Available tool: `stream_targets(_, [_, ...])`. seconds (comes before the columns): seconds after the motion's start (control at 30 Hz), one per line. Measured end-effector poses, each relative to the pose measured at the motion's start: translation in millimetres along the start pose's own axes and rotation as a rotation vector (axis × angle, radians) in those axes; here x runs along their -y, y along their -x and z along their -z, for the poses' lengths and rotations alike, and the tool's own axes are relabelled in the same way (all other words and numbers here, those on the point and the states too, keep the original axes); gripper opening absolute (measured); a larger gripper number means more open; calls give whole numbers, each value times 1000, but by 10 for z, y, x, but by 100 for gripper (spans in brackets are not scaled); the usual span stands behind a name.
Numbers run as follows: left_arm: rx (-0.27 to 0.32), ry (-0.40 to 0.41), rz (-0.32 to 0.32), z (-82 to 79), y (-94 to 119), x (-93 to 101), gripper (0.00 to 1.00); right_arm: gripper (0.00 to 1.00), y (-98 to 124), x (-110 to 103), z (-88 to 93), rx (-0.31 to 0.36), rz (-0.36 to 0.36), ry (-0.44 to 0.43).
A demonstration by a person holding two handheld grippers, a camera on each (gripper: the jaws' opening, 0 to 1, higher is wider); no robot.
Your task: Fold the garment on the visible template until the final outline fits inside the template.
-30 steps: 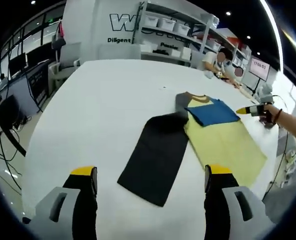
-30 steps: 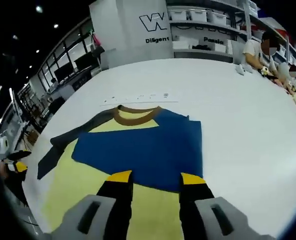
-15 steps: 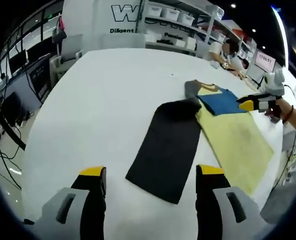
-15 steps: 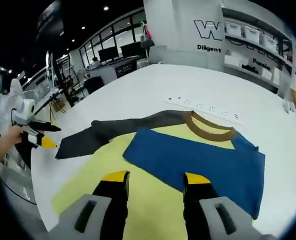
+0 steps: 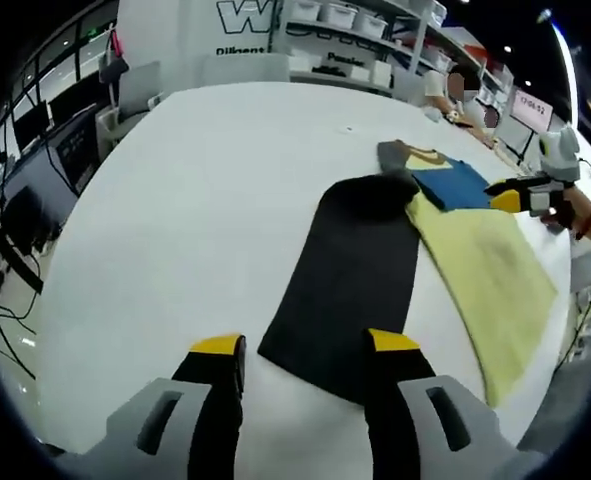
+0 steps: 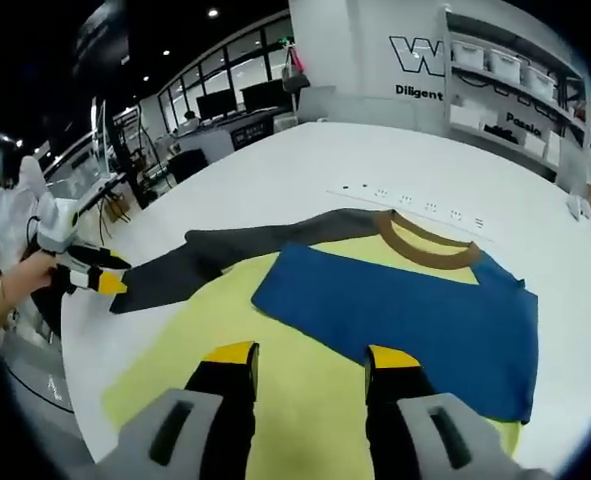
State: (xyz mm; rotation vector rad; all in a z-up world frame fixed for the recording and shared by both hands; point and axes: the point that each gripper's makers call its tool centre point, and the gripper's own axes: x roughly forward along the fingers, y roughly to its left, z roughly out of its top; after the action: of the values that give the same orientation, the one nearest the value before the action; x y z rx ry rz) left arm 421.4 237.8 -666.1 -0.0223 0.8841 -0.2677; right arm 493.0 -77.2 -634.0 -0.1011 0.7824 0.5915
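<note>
Shirt fabric is spread flat on the white counter, and its yellow body is seen in both views. In the right gripper view, a blue sleeve is laid folded across the chest, just below the brown collar. A dark grey sleeve is stretched out to the left of the collar, toward the counter's edge. A row of small dark marks is printed on the counter just beyond the collar.

In the left gripper view, the grey sleeve is seen as a long dark strip running up from between the jaws to the collar, with the yellow body beside it on the right and the blue sleeve near the top.

The left claw is held released above the near end of the grey sleeve, its 2 yellow-tipped jaws apart and nothing between them. It is also seen at the left of the right gripper view, held by a hand at the sleeve's end; whether it touches the cloth cannot be told.

The right claw is held released over the yellow body, jaws apart and gripping nothing. It appears at the right of the left gripper view, beside the blue sleeve.

Shelves with white bins are seen behind the counter.
</note>
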Motion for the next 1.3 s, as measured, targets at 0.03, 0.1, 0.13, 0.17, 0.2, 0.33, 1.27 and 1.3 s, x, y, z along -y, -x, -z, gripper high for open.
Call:
stream_targets(0.03, [-1, 1, 0, 0, -2, -1, 39, 38, 4, 5, 5, 0, 2, -2])
stream_targets(0.1, [-12, -1, -8, 22, -1, 5, 32, 38, 31, -4, 32, -4, 13, 1])
stream_targets(0.13, [-11, -11, -21, 25, -3, -11, 30, 38, 37, 0, 45, -8, 18, 2])
stream_targets(0.17, [-13, -16, -26, 26, -2, -20, 28, 38, 35, 7, 43, -8, 19, 2])
stream_targets(0.2, [-14, -20, -31, 27, -1, -29, 27, 38, 33, 15, 40, -8, 20, 2])
stream_targets(0.33, [-25, -20, -39, 43, 5, -53, 14, 37, 27, 2, 29, -3, 16, 4])
stream_targets(1.27, [95, -98, 85, -408, 333, 402, 3, 35, -128, -1081, -370, 79, -308, 200])
stream_targets(1.3, [96, -103, 89, -414, 341, 418, 3, 35, -134, -1108, -375, 80, -316, 211])
